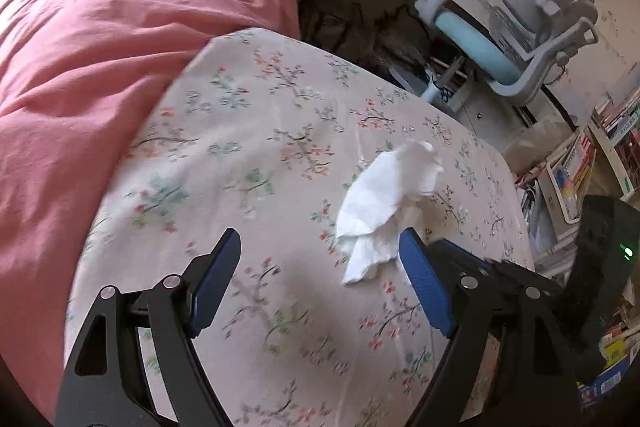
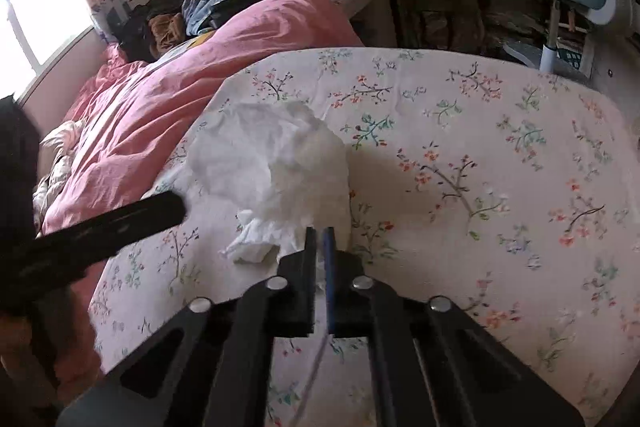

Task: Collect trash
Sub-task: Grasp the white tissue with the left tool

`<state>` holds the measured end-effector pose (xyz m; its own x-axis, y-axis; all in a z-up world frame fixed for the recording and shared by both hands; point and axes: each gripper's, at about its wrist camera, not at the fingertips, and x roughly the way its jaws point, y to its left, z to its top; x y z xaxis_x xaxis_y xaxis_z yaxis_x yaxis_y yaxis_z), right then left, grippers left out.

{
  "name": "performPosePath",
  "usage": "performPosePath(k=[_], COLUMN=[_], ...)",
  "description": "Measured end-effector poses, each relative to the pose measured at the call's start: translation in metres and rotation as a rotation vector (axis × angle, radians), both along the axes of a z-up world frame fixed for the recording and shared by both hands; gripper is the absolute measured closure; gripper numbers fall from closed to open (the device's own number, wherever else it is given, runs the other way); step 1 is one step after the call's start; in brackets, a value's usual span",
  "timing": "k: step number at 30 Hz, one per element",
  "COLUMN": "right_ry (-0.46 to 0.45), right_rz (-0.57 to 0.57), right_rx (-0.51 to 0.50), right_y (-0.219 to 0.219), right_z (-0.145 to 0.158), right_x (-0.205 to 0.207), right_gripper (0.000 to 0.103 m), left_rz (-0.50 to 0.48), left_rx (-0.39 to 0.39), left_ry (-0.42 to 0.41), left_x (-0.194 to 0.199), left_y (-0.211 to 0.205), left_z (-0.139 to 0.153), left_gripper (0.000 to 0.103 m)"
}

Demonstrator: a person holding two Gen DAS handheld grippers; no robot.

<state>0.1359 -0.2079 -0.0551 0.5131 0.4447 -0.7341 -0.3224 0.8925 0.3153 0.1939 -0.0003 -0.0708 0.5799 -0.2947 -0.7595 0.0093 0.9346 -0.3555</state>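
Our right hand-held gripper [image 2: 319,231] has its jaws pressed nearly together, pinching the near edge of a crumpled white tissue [image 2: 276,167]. The bulk of that tissue billows forward and a little left of the fingertips, over the floral bedsheet [image 2: 480,155]; we cannot tell whether it is lifted clear of the sheet or resting on it.

Our left hand-held gripper [image 1: 320,239] is spread wide with nothing between its blue pads [image 1: 424,287]. In the left wrist view a white tissue [image 1: 388,199] lies on the bedsheet [image 1: 240,131], ahead and to the right of the gripper's midline, its near corner just beside the right pad. Its long axis runs diagonally, from near-left to far-right. We cannot say whether this is the same tissue that the right gripper pinches.

A dark bar at the left of the right wrist view is probably the left gripper, close by. The pink duvet [image 1: 100,75] lies to the left, and a desk chair [image 1: 532,39] stands beyond the bed.

We judge the left gripper would need to shift right before closing.
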Motion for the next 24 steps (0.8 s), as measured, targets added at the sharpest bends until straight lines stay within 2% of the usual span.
performPosePath(k=[4, 7, 12, 14, 15, 16, 18, 21, 23, 24], right_ry=[0.001, 0.012, 0.031, 0.037, 0.034, 0.029, 0.023, 0.009, 0.016, 0.020], right_rz=[0.007, 0.011, 0.026, 0.027, 0.032, 0.034, 0.047, 0.041, 0.038, 0.039], right_rx=[-0.012, -0.001, 0.070, 0.076, 0.072, 0.064, 0.055, 0.017, 0.008, 0.003], right_y=[-0.015, -0.028, -0.023, -0.015, -0.009, -0.004, 0.011, 0.021, 0.024, 0.024], right_z=[0.004, 0.005, 0.001, -0.002, -0.004, -0.004, -0.007, -0.010, -0.013, -0.014], right_x=[-0.004, -0.007, 0.004, 0.007, 0.008, 0.009, 0.012, 0.014, 0.016, 0.017], right_gripper=[0.100, 0.100, 0.099, 0.086, 0.069, 0.058, 0.058, 0.058, 0.068, 0.082], left_rz=[-0.051, -0.048, 0.044, 0.077, 0.090, 0.094, 0.110, 0.090, 0.064, 0.043], left_rx=[0.050, 0.079, -0.001, -0.030, -0.041, -0.051, -0.051, 0.003, 0.027, 0.069], left_ry=[-0.019, -0.016, 0.030, 0.028, 0.032, 0.030, 0.021, 0.012, 0.025, 0.013], left_x=[0.014, 0.027, 0.055, 0.060, 0.063, 0.064, 0.067, 0.071, 0.075, 0.075], left_y=[-0.021, -0.030, -0.019, -0.013, -0.009, -0.006, -0.001, -0.003, -0.009, -0.017], left_z=[-0.001, -0.005, -0.019, -0.021, -0.020, -0.020, -0.018, -0.019, -0.023, -0.024], left_gripper=[0.022, 0.022, 0.022, 0.022, 0.022, 0.022, 0.022, 0.021, 0.018, 0.016])
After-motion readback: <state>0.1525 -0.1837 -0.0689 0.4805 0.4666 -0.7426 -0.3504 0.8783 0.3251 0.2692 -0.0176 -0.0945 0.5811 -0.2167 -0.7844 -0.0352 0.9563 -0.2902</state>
